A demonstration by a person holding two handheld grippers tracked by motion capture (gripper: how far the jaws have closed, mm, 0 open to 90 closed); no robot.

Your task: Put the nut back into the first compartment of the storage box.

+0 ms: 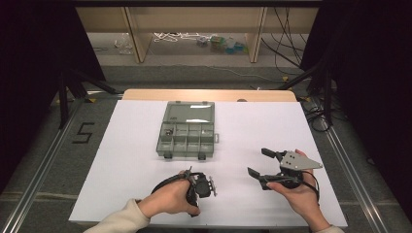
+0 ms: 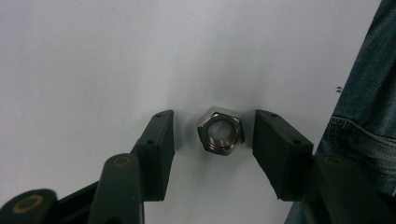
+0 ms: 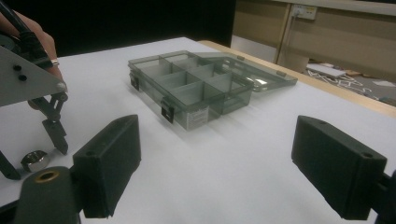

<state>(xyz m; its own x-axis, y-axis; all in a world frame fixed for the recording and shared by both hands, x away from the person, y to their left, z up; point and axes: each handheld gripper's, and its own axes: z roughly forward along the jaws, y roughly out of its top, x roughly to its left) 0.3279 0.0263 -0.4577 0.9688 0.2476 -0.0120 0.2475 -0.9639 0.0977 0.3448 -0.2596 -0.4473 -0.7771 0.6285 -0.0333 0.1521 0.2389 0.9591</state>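
A steel hex nut lies flat on the white table sheet, near the front edge. My left gripper points straight down over it, open, one jaw on each side of the nut with a small gap to both. In the high view my left gripper hangs under a hand and covers the nut. The right gripper view catches the same nut beneath the left gripper's fingertips. My right gripper hovers to the right, wide open and holding nothing, aimed toward the box.
A grey-green compartment box sits mid-table with its lid folded back; a small item lies in its far left compartment. The box is ahead of my right gripper. Denim-clad legs edge the left gripper view.
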